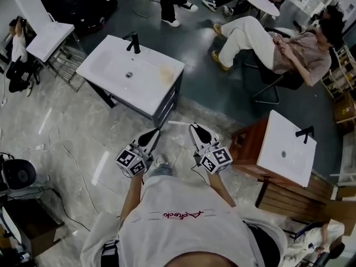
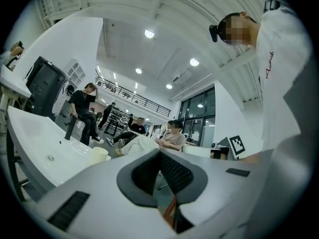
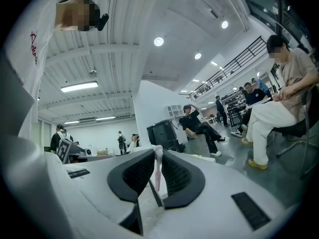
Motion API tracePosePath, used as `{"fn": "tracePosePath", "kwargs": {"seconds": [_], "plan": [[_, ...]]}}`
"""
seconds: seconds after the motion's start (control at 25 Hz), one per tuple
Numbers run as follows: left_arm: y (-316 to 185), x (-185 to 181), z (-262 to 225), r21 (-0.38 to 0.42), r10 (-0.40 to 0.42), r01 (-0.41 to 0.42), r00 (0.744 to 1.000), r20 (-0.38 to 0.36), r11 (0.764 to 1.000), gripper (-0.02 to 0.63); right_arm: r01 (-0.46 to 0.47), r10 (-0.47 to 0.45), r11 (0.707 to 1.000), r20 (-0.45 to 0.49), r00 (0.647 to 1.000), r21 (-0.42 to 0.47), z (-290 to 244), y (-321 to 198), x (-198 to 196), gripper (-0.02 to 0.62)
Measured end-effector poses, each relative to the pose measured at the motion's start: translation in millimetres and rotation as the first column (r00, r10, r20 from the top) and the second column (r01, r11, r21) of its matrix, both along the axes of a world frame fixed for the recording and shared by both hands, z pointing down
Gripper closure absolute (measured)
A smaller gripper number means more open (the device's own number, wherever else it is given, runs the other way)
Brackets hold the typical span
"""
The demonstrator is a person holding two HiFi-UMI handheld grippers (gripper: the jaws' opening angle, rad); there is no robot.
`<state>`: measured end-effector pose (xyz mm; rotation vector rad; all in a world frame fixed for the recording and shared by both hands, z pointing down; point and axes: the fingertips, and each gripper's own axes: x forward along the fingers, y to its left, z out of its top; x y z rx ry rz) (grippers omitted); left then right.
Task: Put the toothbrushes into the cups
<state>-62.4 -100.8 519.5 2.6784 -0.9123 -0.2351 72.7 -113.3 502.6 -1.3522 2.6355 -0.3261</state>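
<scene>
1. Pinching a pink-and-white toothbrush upright btw its dark ribbed pads is the R gripper. Its jaws are closed on the brush. The pale brush end pokes just above the pad tips, and a dark stem runs down behind the pads.
2. L gripper: pad tips pressed together, w/ nothing visible btw them at the tip. A thin orange strip shows low in the gap behind the pads; can't tell what it is.
3. Head view: both grippers are held out level, side by side, in front of the wearer's white shirt. Each carries a cube w/ square black-and-white markers.
4. Cup: pale beige, upright, on the right part of a white sink top. It's ahead of both grippers and well apart from them. The L gripper view shows it too, near the basin's edge.
5. A black faucet stands at the sink's far edge; the sink sits on a dark frame.
6. To the wearer's right is a second white sink w/ its own black faucet, on a wooden cabinet.
7. Beyond, a person in pale trousers sits on a chair. More people are further back.
8. Floor: pale marble near the wearer, dark grey past the sinks.
</scene>
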Motion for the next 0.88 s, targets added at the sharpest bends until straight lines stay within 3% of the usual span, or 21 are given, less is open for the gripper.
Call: {"fn": "tracePosePath", "kwargs": {"seconds": [0.48,0.88], "plan": [[-103.0,-50.1,-3.8,0.016,0.025,-0.025,1.0,0.003,1.0,0.597,-0.044,0.044,0.999,-0.027,0.999,0.009,-7.7,-98.5,-41.0,0.549],[-133.7,-47.0,8.9,-0.02,0.079,-0.078,0.997,0.017,0.997,0.597,-0.074,0.074,0.997,-0.019,0.997,-0.023,6.7,-125.3,-47.0,0.549]]}}
